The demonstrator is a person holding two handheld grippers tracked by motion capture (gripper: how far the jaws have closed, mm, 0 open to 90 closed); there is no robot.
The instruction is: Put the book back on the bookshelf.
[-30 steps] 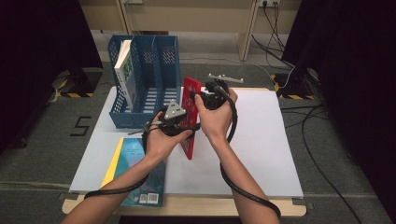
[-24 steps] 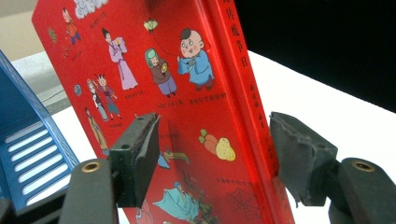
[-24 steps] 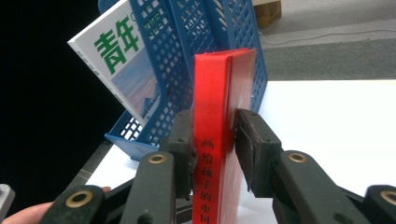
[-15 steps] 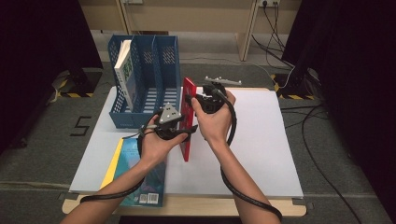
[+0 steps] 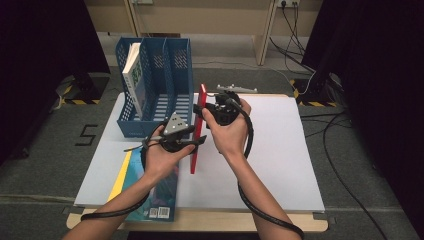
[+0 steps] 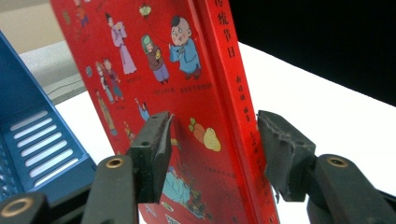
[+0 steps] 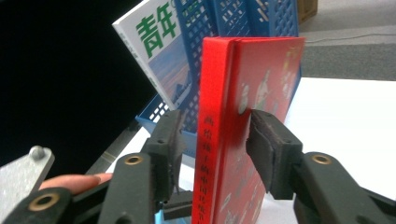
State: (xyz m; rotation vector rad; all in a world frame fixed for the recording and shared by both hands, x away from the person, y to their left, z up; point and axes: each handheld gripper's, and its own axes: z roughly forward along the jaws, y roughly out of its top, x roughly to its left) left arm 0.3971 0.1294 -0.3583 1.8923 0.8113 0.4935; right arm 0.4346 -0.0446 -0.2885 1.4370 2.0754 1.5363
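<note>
Two grippers flank the red book, which stands on edge on the white table just right of the blue file rack. High view: left gripper at the book's near end, right gripper farther along, toward the rack.

Left gripper view: picture cover with cartoon figures faces the left pad; spine with gold characters faces the right pad. Jaws have just been closing, book between them; a gap shows on the spine side, so no firm clamp.

Right gripper view: jaws have just been opening. Right pad touches or nearly touches the cover; left pad stands clear of the spine. Behind the book, a white magazine leans in the rack.

High view adds a teal book lying flat at the table's near edge, left of the red book.
</note>
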